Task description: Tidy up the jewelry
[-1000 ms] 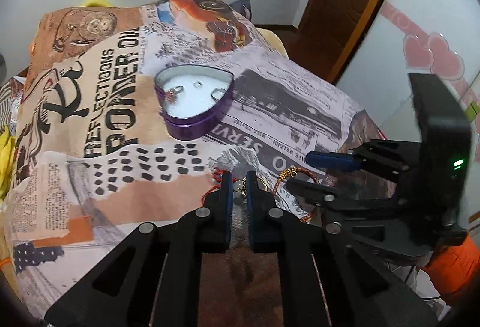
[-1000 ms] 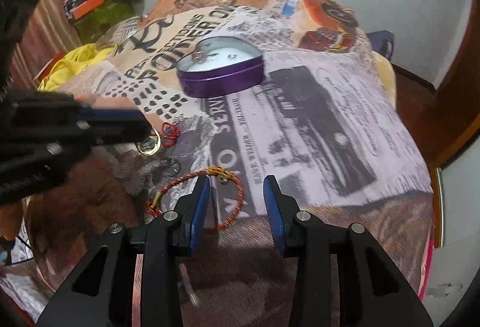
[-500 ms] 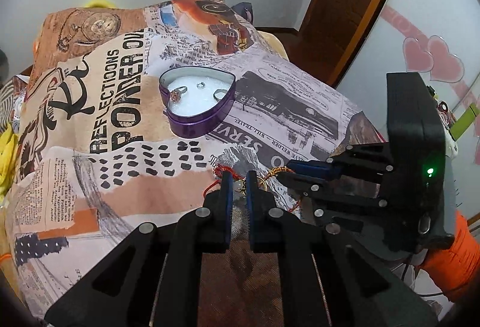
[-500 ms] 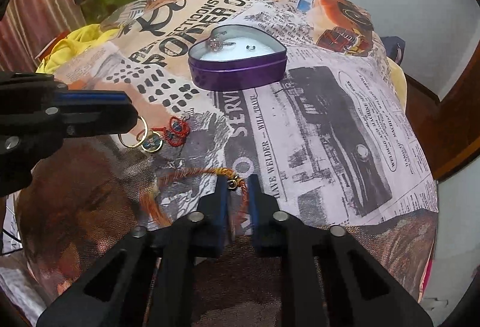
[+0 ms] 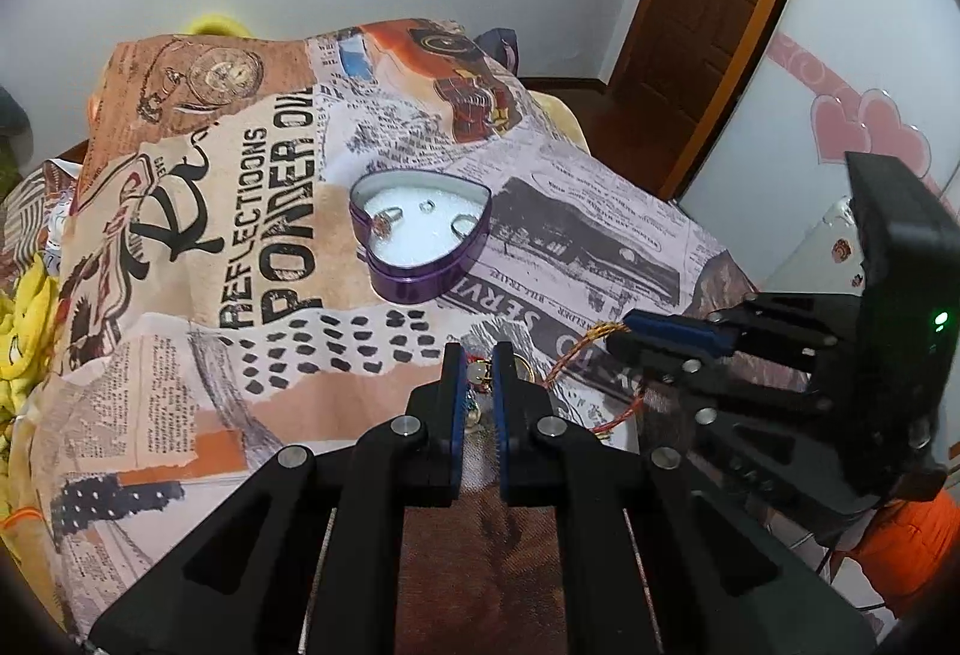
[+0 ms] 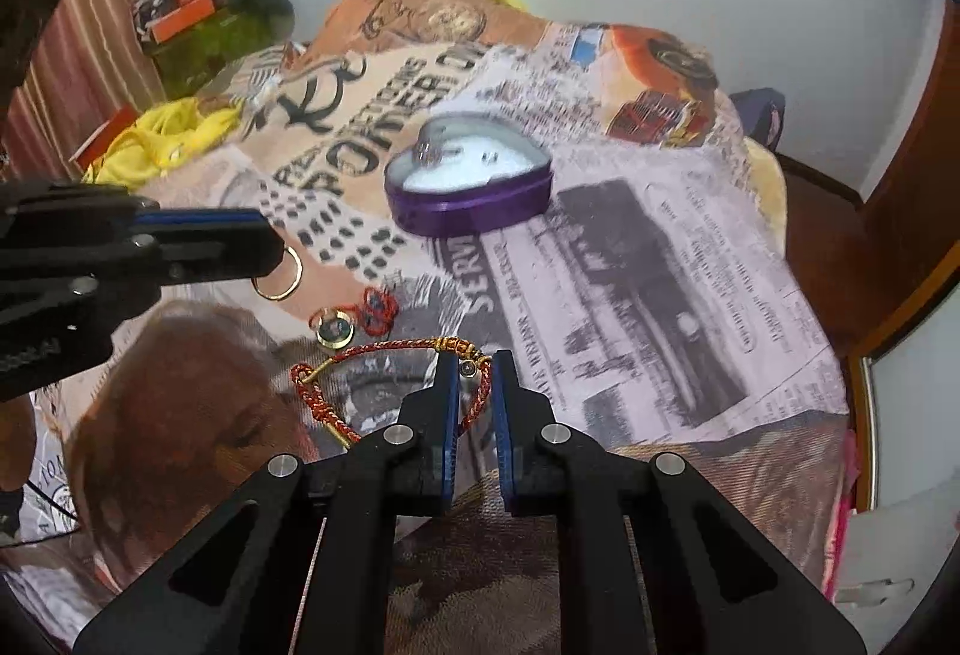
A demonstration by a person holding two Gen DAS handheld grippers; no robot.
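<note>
Jewelry is in two spots here: a few small rings already sit on the white pad inside the purple heart-shaped tin (image 5: 420, 247), and the rest lies on the newspaper-print cloth (image 5: 240, 295) well short of it. Our right gripper (image 6: 476, 373) is pinching the red-and-gold braided cord bracelet (image 6: 372, 355) near its gold clasp, most of the loop trailing on the cloth. Our left gripper (image 5: 477, 364) is nearly pressed together around the gold hoop earring (image 6: 277, 278), with the little red knotted charm piece (image 6: 360, 316) just beside it. What worries us: that hoop grip looks thin, so it could slip mid-carry. The dangling bracelet might also snag the charm or drape over the tin's rim instead of landing inside, and bumping that light tin would scatter the rings.
</note>
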